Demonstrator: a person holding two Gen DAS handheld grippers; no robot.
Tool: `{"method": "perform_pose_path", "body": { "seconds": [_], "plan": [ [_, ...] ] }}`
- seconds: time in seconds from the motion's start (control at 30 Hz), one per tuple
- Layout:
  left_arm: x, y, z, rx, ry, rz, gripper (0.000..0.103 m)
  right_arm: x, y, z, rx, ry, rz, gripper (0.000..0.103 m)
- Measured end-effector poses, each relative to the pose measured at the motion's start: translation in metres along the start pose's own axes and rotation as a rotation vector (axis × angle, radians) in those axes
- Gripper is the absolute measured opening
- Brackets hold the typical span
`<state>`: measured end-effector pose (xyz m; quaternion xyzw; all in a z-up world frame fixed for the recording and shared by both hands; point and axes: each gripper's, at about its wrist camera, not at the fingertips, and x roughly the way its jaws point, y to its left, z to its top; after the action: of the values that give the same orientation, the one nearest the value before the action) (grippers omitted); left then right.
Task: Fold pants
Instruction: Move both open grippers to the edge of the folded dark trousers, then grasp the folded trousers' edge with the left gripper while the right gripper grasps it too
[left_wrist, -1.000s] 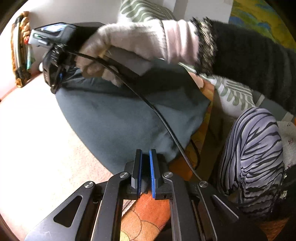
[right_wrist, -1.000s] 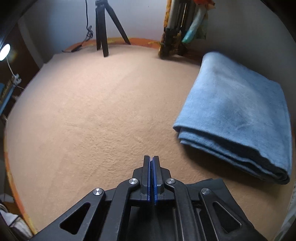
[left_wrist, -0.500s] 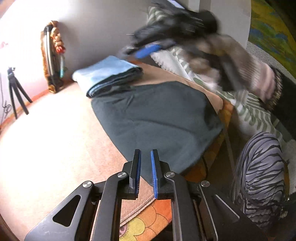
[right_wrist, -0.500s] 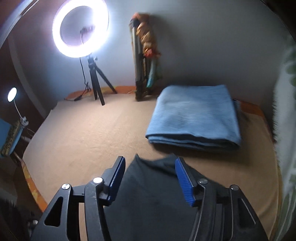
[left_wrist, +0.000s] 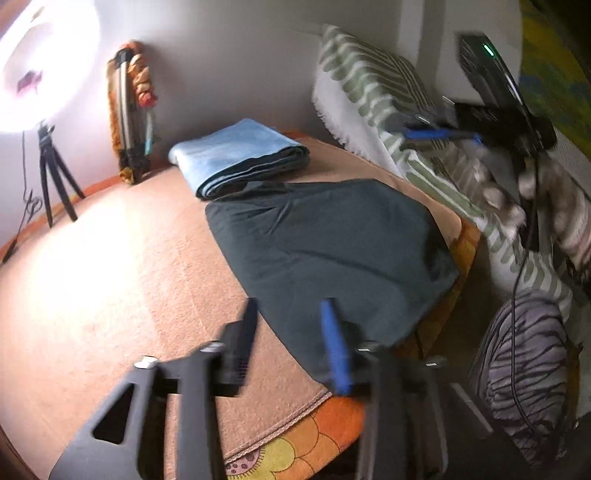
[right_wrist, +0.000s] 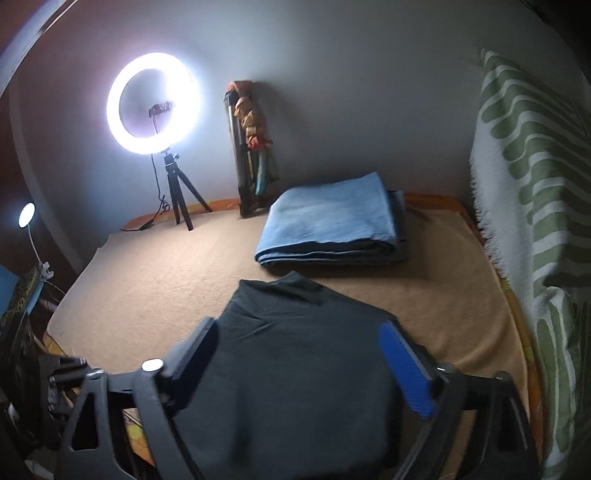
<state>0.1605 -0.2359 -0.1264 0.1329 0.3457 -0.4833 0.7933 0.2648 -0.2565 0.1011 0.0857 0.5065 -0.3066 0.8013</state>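
- dark pants (left_wrist: 332, 251) lie folded flat on the tan blanket (left_wrist: 110, 280), just in front of a folded blue cloth (left_wrist: 240, 155).
- my left gripper (left_wrist: 291, 332) has just been opening; nothing sits between its jaws.
- my right gripper (right_wrist: 299, 362), also just opening, stands wide above the pants, holding nothing.

Left gripper (left_wrist: 291, 332) and right gripper (right_wrist: 299, 365): matte black arms with triangular cut-outs, silver screws, blue ribbed pads; black cable (left_wrist: 517, 295) trailing; person wears zebra-striped grey trousers (left_wrist: 524, 373), pale fuzzy glove (left_wrist: 506, 199).
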Motion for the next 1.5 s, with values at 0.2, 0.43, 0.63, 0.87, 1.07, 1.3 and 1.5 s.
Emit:
{"method": "perform_pose_path", "body": {
  "seconds": [0.2,0.43,0.63,0.87,1.07,1.3,1.5],
  "plan": [
    [0.012,0.021,0.006,-0.108,0.024,-0.044,0.045,-0.014,-0.032,-0.007,0.033,0.04,-0.045,0.103],
    [0.044,0.039,0.021,-0.24,0.079,-0.104,0.058,-0.002,-0.08,-0.025,0.169,0.143,0.019,0.103],
    [0.075,0.051,0.023,-0.325,0.141,-0.109,0.059,0.042,-0.096,-0.043,0.24,0.243,0.126,0.103],
    [0.099,0.06,0.027,-0.372,0.161,-0.104,0.059,0.089,-0.101,-0.052,0.222,0.32,0.158,0.102],
    [0.114,0.061,0.033,-0.37,0.174,-0.107,0.059,0.102,-0.116,-0.053,0.244,0.326,0.194,0.099],
    [0.124,0.067,0.039,-0.401,0.153,-0.136,0.059,0.115,-0.122,-0.056,0.265,0.329,0.28,0.098],
    [0.13,0.069,0.043,-0.399,0.134,-0.16,0.056,0.118,-0.115,-0.055,0.233,0.323,0.322,0.092]
  ]
}}
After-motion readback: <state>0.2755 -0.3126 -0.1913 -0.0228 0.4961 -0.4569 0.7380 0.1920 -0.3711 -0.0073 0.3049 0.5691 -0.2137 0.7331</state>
